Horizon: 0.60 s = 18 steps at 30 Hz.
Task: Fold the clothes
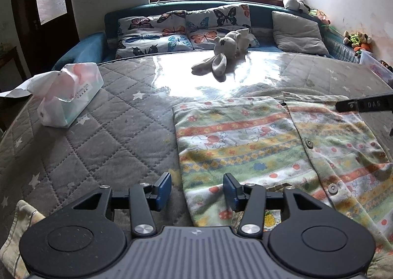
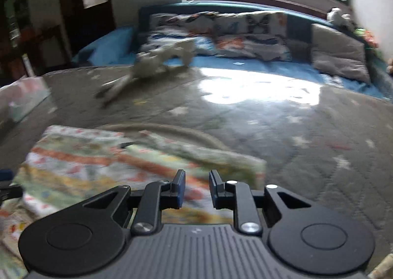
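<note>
A patterned pajama top (image 1: 245, 144) with orange, yellow and green bands and grey buttons lies flat on the grey quilted bed (image 1: 110, 131). My left gripper (image 1: 197, 189) is open just above the top's near left edge; the edge runs between the blue pads and neither pad presses on it. A black bar of the right tool (image 1: 363, 104) reaches in over the top's far right part. The right wrist view is blurred. There the right gripper (image 2: 197, 189) stands open with a narrow gap over the top (image 2: 98, 163) near its right edge (image 2: 258, 166), with nothing pinched.
A tissue pack (image 1: 68, 97) lies on the bed at the left. A white plush rabbit (image 1: 223, 53) sits mid-bed before the butterfly pillows (image 1: 159, 33). A grey pillow (image 1: 297, 31) leans at the back right. More pale cloth (image 1: 22, 215) shows at the near left corner.
</note>
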### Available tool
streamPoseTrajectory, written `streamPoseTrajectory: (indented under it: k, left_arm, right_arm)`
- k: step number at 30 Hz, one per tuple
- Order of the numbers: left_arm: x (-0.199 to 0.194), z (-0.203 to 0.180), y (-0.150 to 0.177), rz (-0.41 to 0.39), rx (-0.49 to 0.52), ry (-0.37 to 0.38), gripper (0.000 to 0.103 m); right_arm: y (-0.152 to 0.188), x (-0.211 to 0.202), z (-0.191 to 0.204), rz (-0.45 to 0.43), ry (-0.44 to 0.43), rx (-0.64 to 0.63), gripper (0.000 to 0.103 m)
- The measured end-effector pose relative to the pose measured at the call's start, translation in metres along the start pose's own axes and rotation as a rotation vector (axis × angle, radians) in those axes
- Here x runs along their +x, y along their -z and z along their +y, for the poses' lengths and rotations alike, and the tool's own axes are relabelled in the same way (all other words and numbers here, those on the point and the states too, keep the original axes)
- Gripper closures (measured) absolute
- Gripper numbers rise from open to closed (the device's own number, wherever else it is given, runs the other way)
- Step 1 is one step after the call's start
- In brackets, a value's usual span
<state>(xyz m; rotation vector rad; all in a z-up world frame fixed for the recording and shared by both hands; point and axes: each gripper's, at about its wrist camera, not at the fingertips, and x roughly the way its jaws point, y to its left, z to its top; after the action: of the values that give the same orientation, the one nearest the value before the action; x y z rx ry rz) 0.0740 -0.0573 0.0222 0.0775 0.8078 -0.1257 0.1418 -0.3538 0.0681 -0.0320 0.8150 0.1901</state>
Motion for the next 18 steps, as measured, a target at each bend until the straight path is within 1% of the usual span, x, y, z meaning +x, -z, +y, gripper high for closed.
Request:
streamPoseTrajectory:
  k: [3, 5, 6, 9, 14, 18]
  left_arm:
    - [0.004, 0.001, -0.003, 0.004, -0.012, 0.005, 0.052]
    - [0.008, 0.001, -0.006, 0.008, -0.011, 0.006, 0.051]
    - [0.010, -0.001, -0.007, 0.009, 0.002, 0.004, 0.050]
    - [0.017, -0.006, -0.013, 0.010, 0.036, -0.007, 0.049]
    - [0.032, -0.012, -0.027, 0.011, 0.064, -0.012, 0.048]
    - [0.045, -0.017, -0.037, 0.008, 0.090, -0.029, 0.040]
  right_arm:
    - [0.000, 0.011, 0.014, 0.028, -0.023, -0.023, 0.080]
    - [0.001, 0.018, 0.021, 0.023, -0.012, -0.039, 0.072]
    - [0.000, 0.019, 0.024, 0.019, -0.005, -0.056, 0.071]
    - [-0.002, 0.017, 0.024, 0.029, -0.026, -0.050, 0.071]
    - [0.007, -0.008, 0.019, 0.038, -0.050, -0.072, 0.071]
    - [0.023, -0.029, 0.015, 0.049, -0.064, -0.099, 0.071]
